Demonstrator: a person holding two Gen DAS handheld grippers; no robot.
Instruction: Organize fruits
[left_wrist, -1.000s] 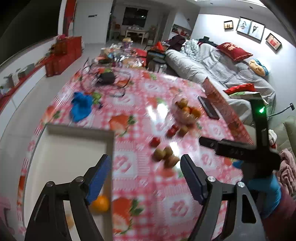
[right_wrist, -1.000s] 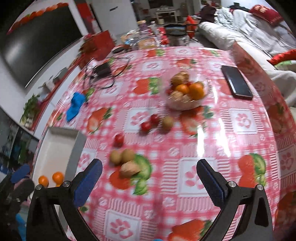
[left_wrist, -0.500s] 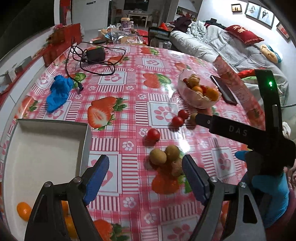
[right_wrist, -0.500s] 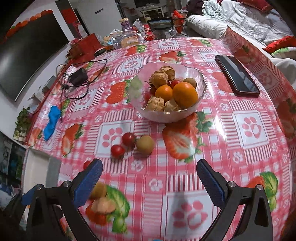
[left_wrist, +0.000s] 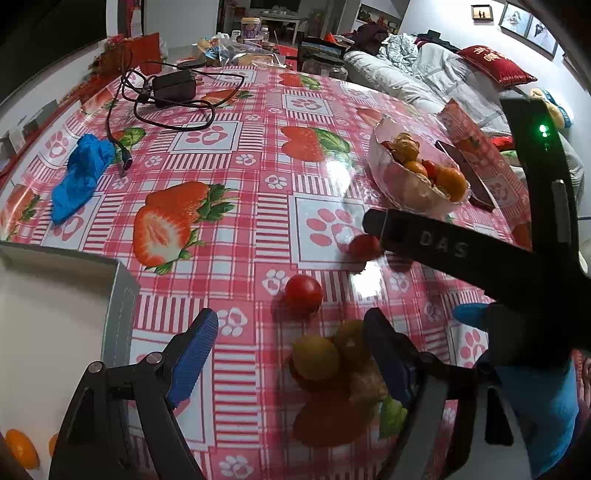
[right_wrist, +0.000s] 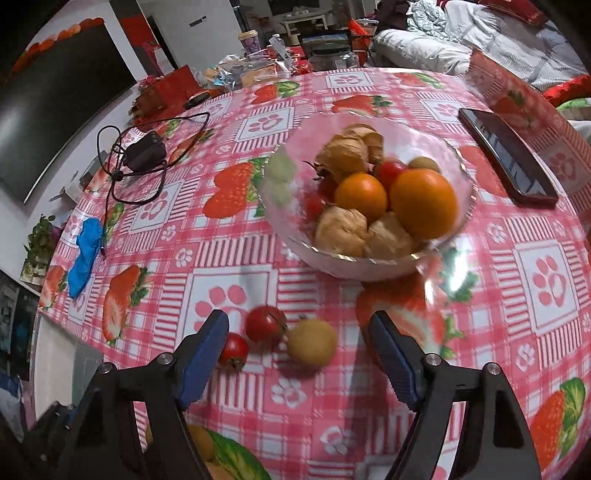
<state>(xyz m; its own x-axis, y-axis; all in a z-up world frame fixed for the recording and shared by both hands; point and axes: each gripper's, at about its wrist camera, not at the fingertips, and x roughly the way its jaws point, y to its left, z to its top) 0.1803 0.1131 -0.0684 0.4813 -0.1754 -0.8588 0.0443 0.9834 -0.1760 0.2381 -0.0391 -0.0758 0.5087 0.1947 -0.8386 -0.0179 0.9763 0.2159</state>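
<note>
Right wrist view: the right gripper (right_wrist: 297, 354) is wide open and holds nothing. Low in the middle of the frame, between its blue pads, lie two small red tomatoes (right_wrist: 265, 325) and one round yellow-brown fruit (right_wrist: 311, 343). Above them, in the middle of the frame, sits the glass bowl (right_wrist: 291, 221) full of oranges and papery husk fruits.

In the left wrist view, the left gripper (left_wrist: 288, 354) is open and empty too. A red tomato (left_wrist: 303, 294) sits just above its pads, and a little pile of brownish fruits (left_wrist: 316, 356) lies low and right of the middle. The white tray (left_wrist: 118, 295) at the lower left has small oranges (left_wrist: 22, 448) in its corner.

These fruits look small, light and round, so they may roll away. The tomatoes look smooth and soft. I would pinch one gently across its fat middle, so it does not squash or pop out.
</note>
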